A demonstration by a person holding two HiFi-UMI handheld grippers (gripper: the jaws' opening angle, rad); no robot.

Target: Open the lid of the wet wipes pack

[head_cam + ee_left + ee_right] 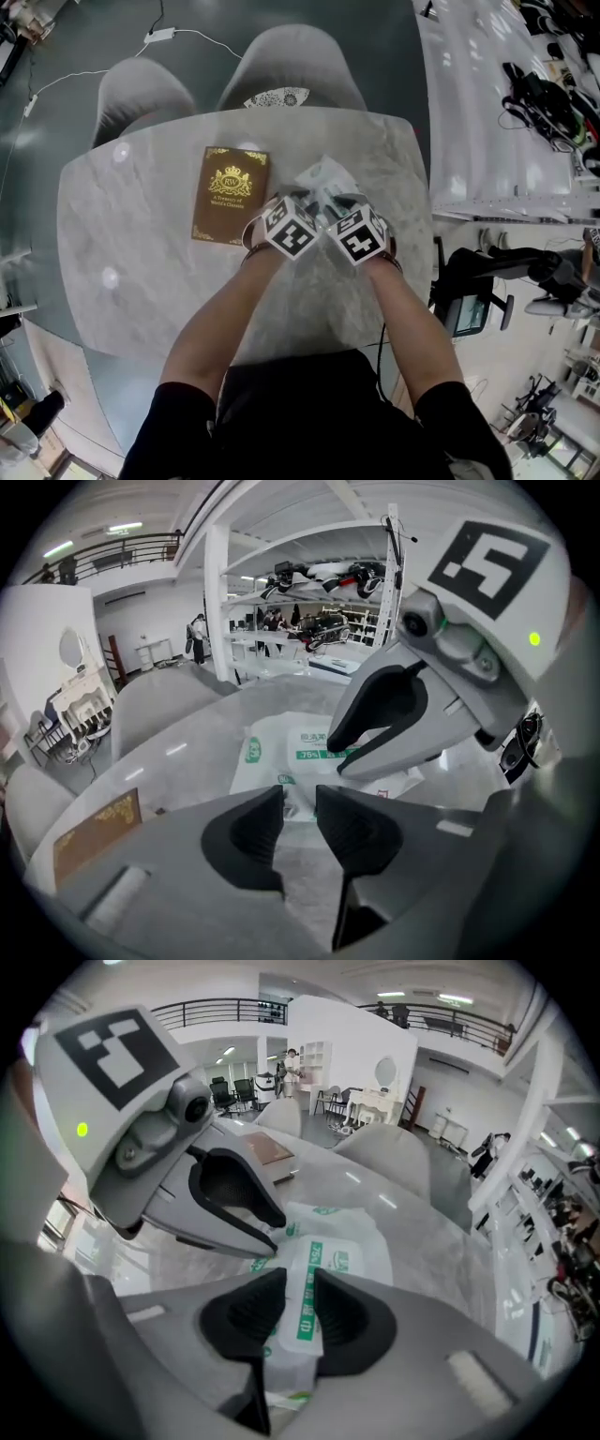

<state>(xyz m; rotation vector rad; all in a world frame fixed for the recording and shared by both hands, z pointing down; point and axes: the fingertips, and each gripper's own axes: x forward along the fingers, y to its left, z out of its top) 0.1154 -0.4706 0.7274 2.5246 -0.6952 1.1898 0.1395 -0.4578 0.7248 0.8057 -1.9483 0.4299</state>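
Observation:
A white wet wipes pack [323, 180] with green print lies on the marble table [141, 262], and both grippers meet over its near end. In the right gripper view, my right gripper [300, 1299] is shut on the pack's [361, 1241] white lid flap [307, 1314], which fills the gap between the pads. My left gripper [300, 803] stands open beside it, its tips at the near edge of the pack [281, 752], with table showing between the pads. Each gripper appears in the other's view: the right gripper [342, 757] and the left gripper [272, 1234].
A brown book [230, 195] with gold print lies to the left of the pack. Two grey chairs [281, 66] stand at the table's far side. The table's right edge [427, 216] drops to the floor, where an office chair [478, 281] stands.

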